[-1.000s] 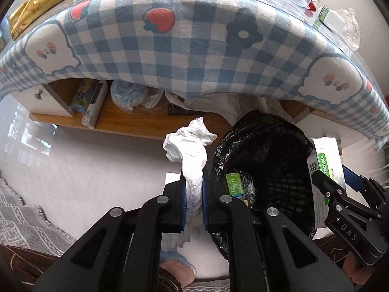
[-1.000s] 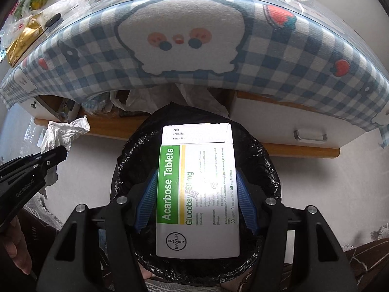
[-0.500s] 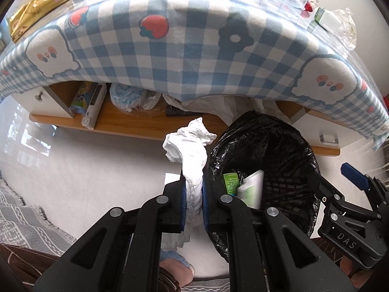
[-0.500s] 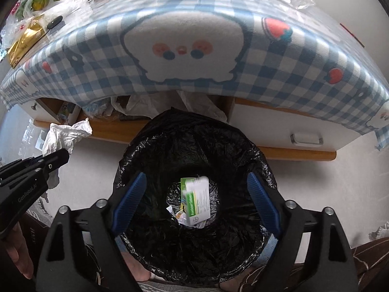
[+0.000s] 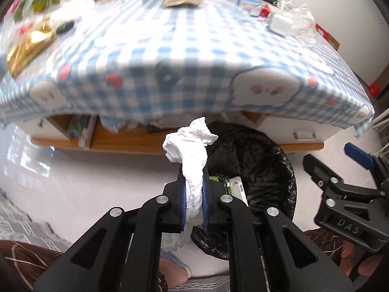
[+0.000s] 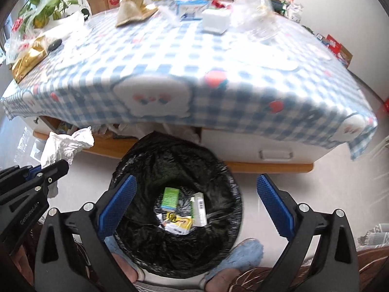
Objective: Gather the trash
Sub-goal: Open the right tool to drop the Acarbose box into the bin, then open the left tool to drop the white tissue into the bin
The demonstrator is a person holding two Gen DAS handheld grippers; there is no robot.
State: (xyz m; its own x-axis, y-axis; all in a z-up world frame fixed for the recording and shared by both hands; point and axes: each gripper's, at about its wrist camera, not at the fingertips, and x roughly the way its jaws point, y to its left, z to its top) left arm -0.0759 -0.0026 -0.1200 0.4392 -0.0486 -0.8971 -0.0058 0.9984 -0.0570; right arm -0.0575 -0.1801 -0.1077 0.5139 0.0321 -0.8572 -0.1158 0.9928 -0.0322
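A: Left wrist view, item one?
B: Left gripper [image 5: 193,196], jaws pinching a crumpled white tissue [image 5: 192,146]; the wad sticks up past the blue pads and a tail hangs below them.

A: Its position?
B: Just left of the bin [image 5: 255,160], which is lined with a black bag and stands on the pale floor in front of the counter [image 5: 170,56]. The counter wears a blue-and-white checked cloth, blurred here.

A: Anything in the bin from this side?
B: A green-and-white box [image 5: 234,186] near the bottom, partly hidden by the gripper.

A: Other entries?
B: Right gripper [image 5: 340,168] at the right edge, seen side-on.

A: Right wrist view?
B: Right gripper [image 6: 194,202], jaws spread wide and opening, nothing between them. Directly below lies the bin [image 6: 218,170].

A: Contents?
B: A green box [image 6: 171,198], a white box [image 6: 199,209] with a barcode, and a yellow-and-white wrapper [image 6: 178,223].

A: The tissue?
B: At the left [image 6: 69,144], held by the left gripper [image 6: 52,169], outside the bin's rim.

A: Counter stock?
B: A gold packet [image 6: 29,59], a white container [image 6: 215,20], clear plastic wrap [image 6: 262,14].
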